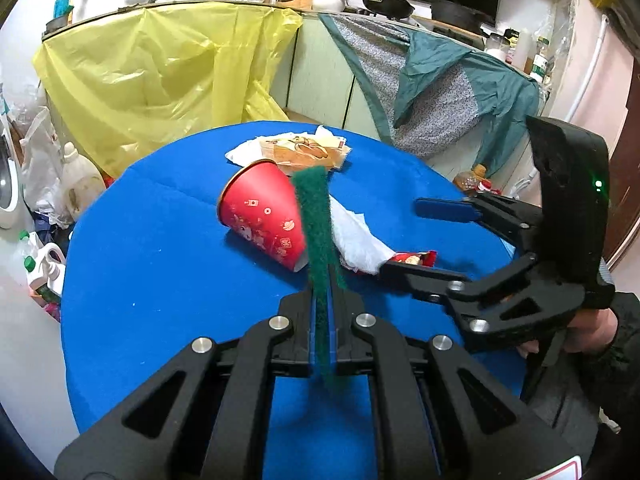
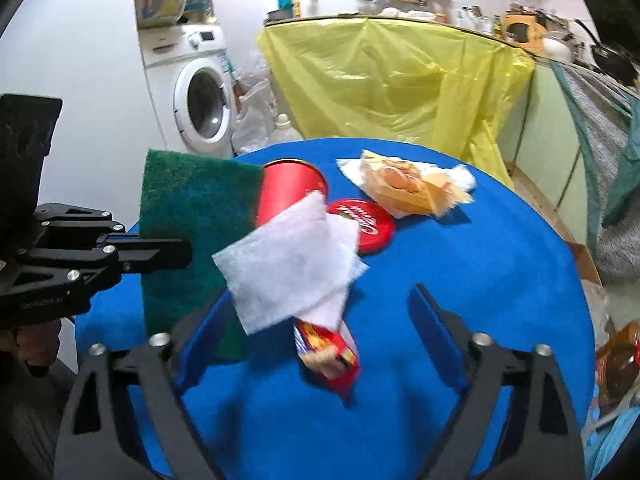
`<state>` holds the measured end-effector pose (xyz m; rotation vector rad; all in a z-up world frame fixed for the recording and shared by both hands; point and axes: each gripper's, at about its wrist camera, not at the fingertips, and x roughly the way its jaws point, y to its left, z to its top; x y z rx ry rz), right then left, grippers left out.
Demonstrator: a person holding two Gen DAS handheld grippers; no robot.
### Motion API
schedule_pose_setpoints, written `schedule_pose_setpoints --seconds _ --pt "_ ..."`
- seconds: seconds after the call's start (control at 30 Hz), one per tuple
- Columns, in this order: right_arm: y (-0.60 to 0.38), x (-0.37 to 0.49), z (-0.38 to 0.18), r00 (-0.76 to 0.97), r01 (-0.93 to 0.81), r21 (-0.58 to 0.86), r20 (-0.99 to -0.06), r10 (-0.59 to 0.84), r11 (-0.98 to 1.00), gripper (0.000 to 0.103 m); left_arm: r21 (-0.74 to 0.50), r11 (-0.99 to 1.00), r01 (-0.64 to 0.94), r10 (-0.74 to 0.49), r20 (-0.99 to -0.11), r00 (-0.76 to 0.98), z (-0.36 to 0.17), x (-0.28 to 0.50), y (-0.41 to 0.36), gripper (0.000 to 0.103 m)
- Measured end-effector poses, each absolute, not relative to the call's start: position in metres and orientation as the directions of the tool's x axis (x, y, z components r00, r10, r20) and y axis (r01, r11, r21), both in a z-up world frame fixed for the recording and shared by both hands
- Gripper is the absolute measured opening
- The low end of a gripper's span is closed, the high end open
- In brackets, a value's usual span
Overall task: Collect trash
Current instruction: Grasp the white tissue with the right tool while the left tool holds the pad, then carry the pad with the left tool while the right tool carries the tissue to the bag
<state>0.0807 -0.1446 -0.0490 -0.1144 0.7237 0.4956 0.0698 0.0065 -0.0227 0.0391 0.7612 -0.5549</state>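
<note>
The far end of the red snack wrapper is hidden under the white tissue, and its print is too blurred to read; in the left wrist view only a scrap of it shows past the tissue. The red paper cup lies on its side on the blue table, its base covered from the left wrist view by the green scouring pad, and its mouth partly screened in the right wrist view by pad and tissue. A red lid lies just beside the cup, partly under the tissue's corner. Farther back a printed food wrapper rests on crumpled white paper, its picture hard to make out. The left gripper is clamped on the scouring pad, which stands edge-on between its closed jaws and sticks out ahead of them, lifted off the table. The right gripper stands wide apart, nothing pressed by its pads; the snack wrapper and the near edge of the tissue lie between its fingers. Both grippers slant down toward the table, the left coming in from the right gripper's left side. Only part of the hand behind the right gripper shows, wrapped around its handle with a dark sleeve behind.
</note>
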Motion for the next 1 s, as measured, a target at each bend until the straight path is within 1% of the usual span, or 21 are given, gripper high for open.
schedule_pose_setpoints --seconds 0.07,0.1,0.13,0.17,0.2,0.23,0.27,0.3,0.33,0.37,0.5,0.6,0.8,0.93,1.0 --pt "-0.134 0.086 -0.05 0.621 -0.502 0.06 -0.669 0.409 0.863 0.078 -0.157 0.858 0.489 -0.457 -0.666 0.589 -0.025 0.07 0.008 0.004" --pt "-0.13 0.089 -0.051 0.612 -0.514 0.058 -0.674 0.413 0.856 0.072 -0.156 0.859 0.488 -0.456 -0.667 0.589 -0.025 0.071 0.008 0.004" --pt "-0.126 0.093 -0.052 0.602 -0.526 0.057 -0.68 0.418 0.849 0.068 -0.156 0.858 0.489 -0.457 -0.667 0.589 -0.025 0.07 0.007 0.004" --pt "-0.125 0.094 -0.053 0.596 -0.533 0.056 -0.684 0.422 0.844 0.059 -0.155 0.858 0.489 -0.456 -0.666 0.59 -0.025 0.07 0.007 0.004" --pt "-0.124 0.097 -0.054 0.591 -0.537 0.057 -0.687 0.423 0.842 0.047 -0.153 0.859 0.488 -0.454 -0.668 0.59 -0.025 0.07 0.007 0.004" --pt "-0.124 0.1 -0.056 0.581 -0.539 0.066 -0.693 0.427 0.84 0.041 -0.149 0.86 0.489 -0.452 -0.669 0.591 -0.026 0.07 0.007 0.004" --pt "-0.125 0.103 -0.057 0.571 -0.543 0.079 -0.695 0.437 0.836 0.03 -0.146 0.861 0.488 -0.449 -0.669 0.592 -0.027 0.071 0.007 0.004" --pt "-0.126 0.104 -0.057 0.568 -0.545 0.086 -0.694 0.442 0.834 0.017 -0.146 0.861 0.487 -0.448 -0.669 0.593 -0.027 0.071 0.007 0.004" --pt "-0.127 0.104 -0.057 0.567 -0.548 0.09 -0.691 0.448 0.832 0.008 -0.145 0.861 0.488 -0.449 -0.668 0.593 -0.027 0.07 0.007 0.004" --pt "-0.128 0.104 -0.056 0.57 -0.548 0.089 -0.688 0.449 0.832 0.004 -0.143 0.861 0.488 -0.449 -0.666 0.596 -0.027 0.07 0.007 0.004" --pt "-0.136 0.095 -0.042 0.625 -0.533 0.074 -0.637 0.451 0.843 0.003 -0.149 0.856 0.495 -0.463 -0.648 0.605 -0.024 0.067 0.009 0.004" --pt "-0.147 0.086 -0.029 0.676 -0.499 0.054 -0.6 0.427 0.865 0.003 -0.142 0.854 0.5 -0.465 -0.639 0.613 -0.022 0.063 0.008 0.004" --pt "-0.186 0.063 -0.01 0.721 -0.428 0.051 -0.582 0.375 0.902 0.003 -0.13 0.856 0.5 -0.475 -0.58 0.662 0.006 0.049 -0.005 0.004" --pt "-0.231 0.033 0.008 0.758 -0.36 0.029 -0.575 0.31 0.933 0.003 -0.082 0.856 0.51 -0.471 -0.528 0.706 0.037 0.027 -0.044 0.004" --pt "-0.253 0.018 0.015 0.774 -0.318 0.013 -0.573 0.268 0.948 0.003 -0.064 0.852 0.519 -0.473 -0.516 0.714 0.047 0.019 -0.064 0.004"
